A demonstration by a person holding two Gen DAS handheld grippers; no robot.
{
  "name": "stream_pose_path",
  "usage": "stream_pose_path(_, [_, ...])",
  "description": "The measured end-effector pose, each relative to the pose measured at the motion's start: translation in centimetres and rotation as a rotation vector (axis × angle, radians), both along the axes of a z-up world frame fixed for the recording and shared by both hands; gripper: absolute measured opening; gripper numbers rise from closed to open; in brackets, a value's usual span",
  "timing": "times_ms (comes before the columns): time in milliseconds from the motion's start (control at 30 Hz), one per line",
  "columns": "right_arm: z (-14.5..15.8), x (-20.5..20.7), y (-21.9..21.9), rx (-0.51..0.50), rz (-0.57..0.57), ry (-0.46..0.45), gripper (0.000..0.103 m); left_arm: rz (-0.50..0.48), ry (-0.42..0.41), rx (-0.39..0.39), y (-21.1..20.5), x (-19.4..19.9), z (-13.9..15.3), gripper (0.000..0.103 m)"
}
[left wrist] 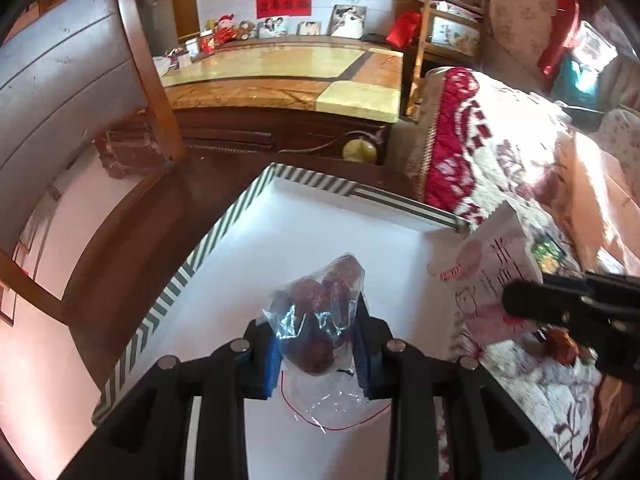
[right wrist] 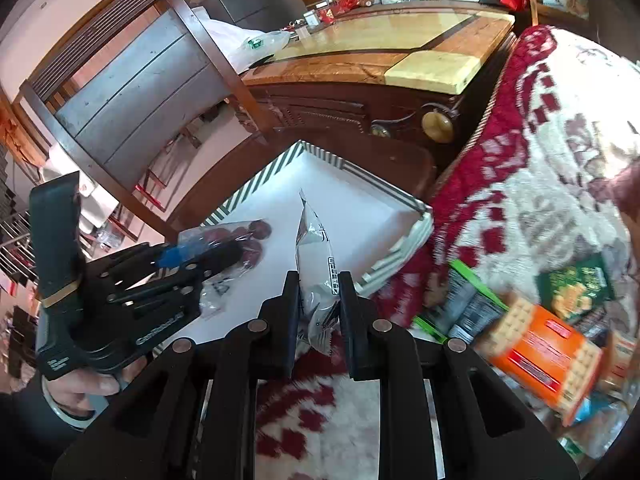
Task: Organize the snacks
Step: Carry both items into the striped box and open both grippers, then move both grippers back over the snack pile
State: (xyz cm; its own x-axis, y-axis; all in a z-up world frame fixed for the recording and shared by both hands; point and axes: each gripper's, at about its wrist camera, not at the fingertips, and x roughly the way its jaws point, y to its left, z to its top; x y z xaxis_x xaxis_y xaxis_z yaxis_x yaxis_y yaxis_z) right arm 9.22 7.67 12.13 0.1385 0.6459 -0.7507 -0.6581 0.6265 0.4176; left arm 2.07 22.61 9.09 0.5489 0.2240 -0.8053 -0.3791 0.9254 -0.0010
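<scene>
Red wall banner [left wrist: 283, 4]; right gripper [right wrist: 319, 300] grips white printed packet [right wrist: 316, 256].

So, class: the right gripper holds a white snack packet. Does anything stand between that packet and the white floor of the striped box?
Nothing visible blocks it. The white snack packet in the right gripper hangs at the striped box near edge, open floor ahead. The bag of red dates, in the left gripper, sits off to the left.

Tray [left wrist: 224, 236] floor open beyond date bag [left wrist: 320, 312]; rim low.
</scene>
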Motion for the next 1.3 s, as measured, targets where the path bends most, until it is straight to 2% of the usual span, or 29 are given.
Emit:
stream_pose_path(333, [-3.5, 1.6, 4.5, 0.038, 0.041, 0.147, 0.017, 0.056, 0.063, -0.04, 2.8, 2.0, -2.7, 0.032])
stream_pose_path(600, [-6.8, 1.8, 6.0, -0.015, 0.054, 0.214, 0.017, 0.069, 0.086, -0.04, 2.9, 2.2, -3.5, 0.033])
stream_pose_path(667, [-6.7, 1.8, 6.0, -0.039, 0.041, 0.193, 0.022, 0.074, 0.098, -0.032, 2.9, 2.3, -3.6, 0.039])
stream_pose_path(733, [-6.3, 1.7, 6.2, -0.087, 0.025, 0.152, 0.027, 0.085, 0.105, -0.033, 2.9, 2.2, -3.6, 0.076])
stream_pose_path(767, [-6.0, 1.6, 6.3, -0.099, 0.026, 0.129, 0.036, 0.089, 0.093, -0.037, 3.0, 1.9, -3.5, 0.079])
stream_pose_path(800, [-5.7, 1.5, 6.5, -0.107, 0.027, 0.109, 0.048, 0.1, 0.073, -0.036, 3.2, 1.6, -3.2, 0.08])
stream_pose_path(833, [-5.2, 1.3, 6.6, -0.122, 0.025, 0.072, 0.052, 0.111, 0.062, -0.031, 3.2, 1.3, -2.9, 0.08])
stream_pose_path(867, [-4.7, 1.1, 6.7, -0.147, 0.015, 0.025, 0.06, 0.116, 0.059, -0.03, 3.3, 1.1, -2.8, 0.081])
stream_pose_path(900, [-4.0, 0.8, 6.7, -0.156, 0.013, -0.014, 0.062, 0.123, 0.056, -0.036, 3.3, 0.8, -2.6, 0.084])
stream_pose_path(1033, [-2.2, -0.1, 5.0, -0.138, -0.011, -0.071, 0.062, 0.139, 0.023, -0.055, 2.9, -0.6, -1.7, 0.085])
stream_pose_path(1167, [-1.4, -1.6, 1.3, -0.114, -0.064, -0.075, 0.062, 0.124, -0.012, -0.042, 1.2, -2.1, -0.5, 0.086])
stream_pose_path(1300, [-1.1, -3.7, -3.1, -0.118, -0.122, -0.106, 0.062, 0.097, -0.047, -0.035, -1.3, -3.5, 0.5, 0.091])
